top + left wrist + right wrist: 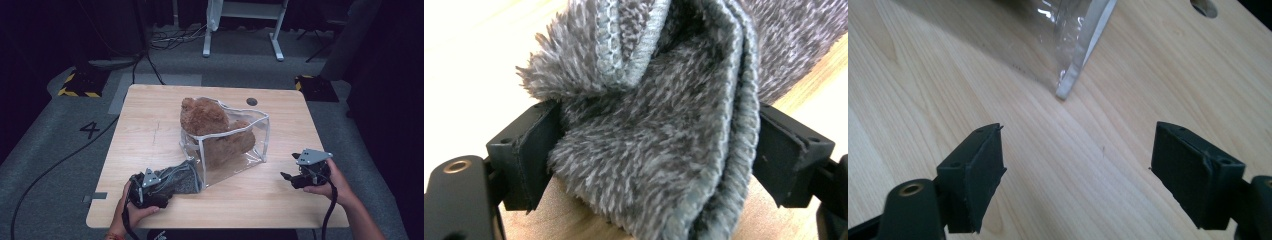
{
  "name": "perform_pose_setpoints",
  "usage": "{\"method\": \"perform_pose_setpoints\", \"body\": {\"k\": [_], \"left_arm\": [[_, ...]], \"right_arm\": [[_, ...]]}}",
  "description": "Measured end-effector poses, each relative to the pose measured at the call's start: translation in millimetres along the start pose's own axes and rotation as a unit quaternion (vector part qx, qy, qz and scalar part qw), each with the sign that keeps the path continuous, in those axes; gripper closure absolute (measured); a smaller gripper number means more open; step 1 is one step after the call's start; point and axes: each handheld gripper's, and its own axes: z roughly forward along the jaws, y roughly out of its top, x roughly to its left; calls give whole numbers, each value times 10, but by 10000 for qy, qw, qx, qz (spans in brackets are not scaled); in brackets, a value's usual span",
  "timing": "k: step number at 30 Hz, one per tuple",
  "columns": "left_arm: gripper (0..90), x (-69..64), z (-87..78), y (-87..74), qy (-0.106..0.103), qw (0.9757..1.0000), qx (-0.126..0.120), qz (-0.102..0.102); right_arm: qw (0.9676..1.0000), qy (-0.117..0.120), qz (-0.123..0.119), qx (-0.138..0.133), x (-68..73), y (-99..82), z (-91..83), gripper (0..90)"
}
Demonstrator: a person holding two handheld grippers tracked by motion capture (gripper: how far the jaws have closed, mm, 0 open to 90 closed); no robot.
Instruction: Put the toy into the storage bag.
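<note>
Left gripper (167,186) has a thick bunch of the grey fuzzy towel (181,179) pinched between its jaws, sitting just left of the clear zip bag (235,145) on the worktop (145,130). Bag's the landmark here: brown teddy bear (210,125) is already inside it, poking out the top, and the towel's far end touches the bag's near-left corner. Right gripper (286,176) hangs empty with jaws wide apart, near the bag's right side. My guess is the towel goes in next, so I'd use the right one to hold the bag rim steady and feed the towel in low, slowly, so the bag doesn't tip
</note>
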Motion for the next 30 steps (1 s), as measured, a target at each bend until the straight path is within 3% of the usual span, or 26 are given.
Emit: {"method": "perform_pose_setpoints", "body": {"k": [9, 12, 19, 30], "left_arm": [[151, 0, 0, 0, -1, 10000, 1, 0], [152, 0, 0, 0, 3, 10000, 2, -1], [151, 0, 0, 0, 4, 10000, 1, -9], [151, -1, 0, 0, 0, 10000, -1, -10]], "right_arm": [[9998, 21, 132, 137, 16, -284, 26, 212], [9994, 42, 327, 108, 15, -385, 35, 213], [9985, 82, 519, 180, 20, -617, 34, 214], [9940, 217, 1067, 51, -21, -952, -39, 209]]}}
